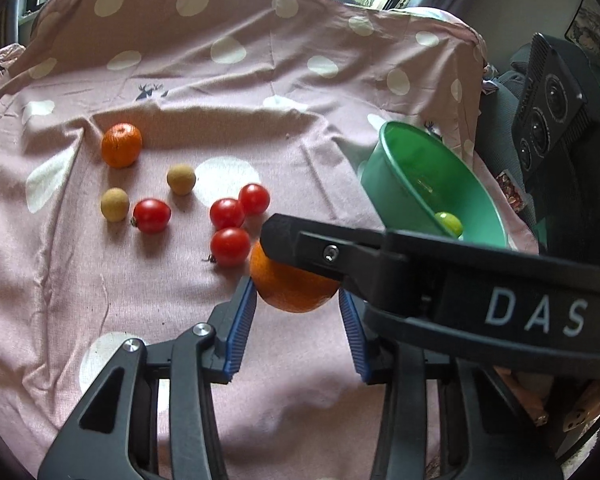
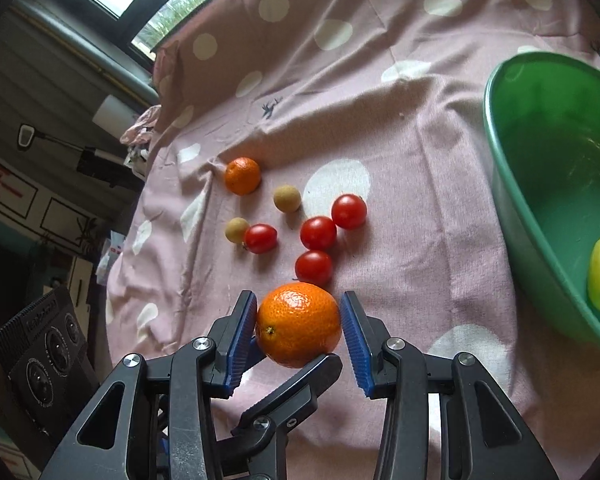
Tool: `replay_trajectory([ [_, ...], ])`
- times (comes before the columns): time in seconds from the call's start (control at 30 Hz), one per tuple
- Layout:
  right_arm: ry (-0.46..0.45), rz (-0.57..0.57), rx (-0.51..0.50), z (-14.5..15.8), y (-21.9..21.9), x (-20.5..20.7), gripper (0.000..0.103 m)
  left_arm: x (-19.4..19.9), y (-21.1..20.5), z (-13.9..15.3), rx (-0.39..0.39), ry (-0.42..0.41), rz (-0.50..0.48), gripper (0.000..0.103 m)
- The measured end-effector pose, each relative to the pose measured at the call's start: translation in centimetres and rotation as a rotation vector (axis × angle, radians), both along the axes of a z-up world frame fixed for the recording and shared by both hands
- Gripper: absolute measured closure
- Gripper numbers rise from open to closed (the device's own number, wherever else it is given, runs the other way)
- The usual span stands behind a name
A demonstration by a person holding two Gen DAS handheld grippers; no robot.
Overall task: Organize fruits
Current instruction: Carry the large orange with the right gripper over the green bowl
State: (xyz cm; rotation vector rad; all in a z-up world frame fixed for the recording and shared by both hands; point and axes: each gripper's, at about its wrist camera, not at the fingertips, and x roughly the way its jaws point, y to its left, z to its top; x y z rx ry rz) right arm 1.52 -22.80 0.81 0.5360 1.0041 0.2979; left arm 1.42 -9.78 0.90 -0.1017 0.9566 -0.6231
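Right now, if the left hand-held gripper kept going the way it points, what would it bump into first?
The orange between its blue pads, with the right hand-held gripper crossing just above it. Beyond that, probably the red tomatoes, though depth is unclear.

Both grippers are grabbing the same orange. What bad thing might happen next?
1. The left gripper and right gripper cross at one round orange. If they pull differently, it may squirt out.
2. A dropped orange could land on the nearest cherry tomato and send it rolling across the cloth.
3. The crossed fingers sit very close and might bump on the way to the green bowl.
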Motion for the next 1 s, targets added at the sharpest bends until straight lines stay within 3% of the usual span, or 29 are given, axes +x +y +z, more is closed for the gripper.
replay_trajectory([
  [0.23, -0.159, -0.056, -0.006, 4.3, -2.9, -2.0, 0.057, -1.1, -3.1, 3.9, -0.015, -0.129, -0.041, 0.060],
  [0.53, -0.232, -0.138, 0.010, 6.4, -6.7, -3.7, 0.057, -1.6, -6.9, 6.3, -0.022, -0.185, -0.092, 0.060],
  [0.87, -0.258, -0.242, 0.065, 6.8, -12.2, -5.4, 0.057, -1.9, -11.8, 7.1, -0.040, -0.193, -0.185, 0.060],
  [1.0, -0.260, -0.289, 0.027, 6.9, -13.5, -5.8, 0.057, -1.6, -13.5, 7.0, -0.060, -0.162, -0.215, 0.060],
])
